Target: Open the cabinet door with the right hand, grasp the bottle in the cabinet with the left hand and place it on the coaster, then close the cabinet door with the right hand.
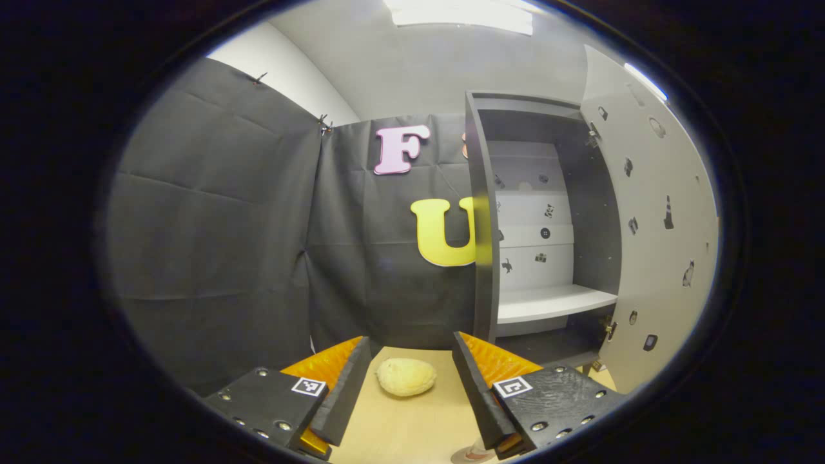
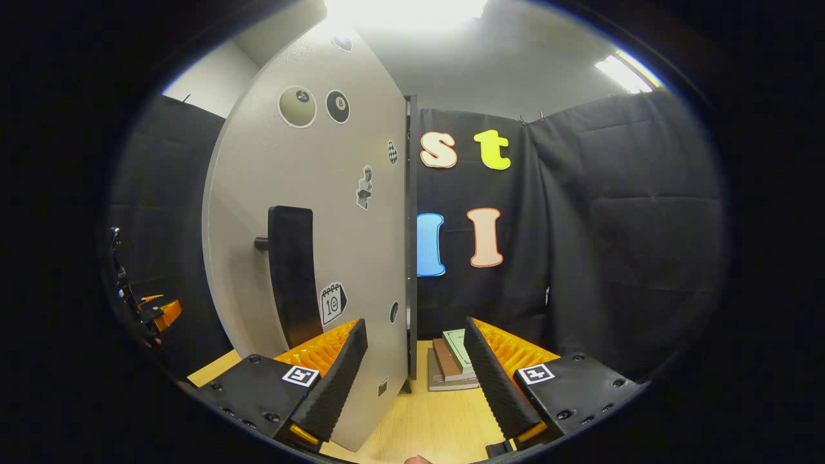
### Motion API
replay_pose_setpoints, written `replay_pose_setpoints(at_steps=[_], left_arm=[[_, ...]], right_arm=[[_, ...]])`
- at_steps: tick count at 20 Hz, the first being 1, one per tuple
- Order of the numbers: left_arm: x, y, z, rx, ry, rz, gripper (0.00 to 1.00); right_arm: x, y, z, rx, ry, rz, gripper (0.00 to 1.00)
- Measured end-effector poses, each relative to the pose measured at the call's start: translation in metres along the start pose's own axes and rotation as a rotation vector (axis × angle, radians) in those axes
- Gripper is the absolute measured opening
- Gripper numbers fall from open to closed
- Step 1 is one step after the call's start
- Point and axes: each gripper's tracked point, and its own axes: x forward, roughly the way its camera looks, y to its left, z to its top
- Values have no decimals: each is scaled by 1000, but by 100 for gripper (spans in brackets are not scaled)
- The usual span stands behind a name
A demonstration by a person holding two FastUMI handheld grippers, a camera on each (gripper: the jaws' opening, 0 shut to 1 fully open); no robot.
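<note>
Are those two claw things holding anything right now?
No. The left gripper and right gripper both have fingers spread with nothing between them; the grey cabinet door stands open, untouched.

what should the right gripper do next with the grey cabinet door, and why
Probably move the right gripper across onto the tall black handle of the open grey cabinet door and swing it shut. Its jaws stand open and empty, and in the left gripper view the white shelf inside looks bare, with the left gripper open too.
</note>
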Motion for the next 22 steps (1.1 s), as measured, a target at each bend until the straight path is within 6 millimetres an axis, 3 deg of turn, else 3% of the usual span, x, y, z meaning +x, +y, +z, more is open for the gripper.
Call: replay_pose_setpoints(at_steps=[15,22], left_arm=[[28,25,0,12,-35,-58,76],[32,58,-6,14,-39,-51,76]], right_arm=[[19,69,2,-22,-1,33,96],[42,118,0,-17,-8,71,96]])
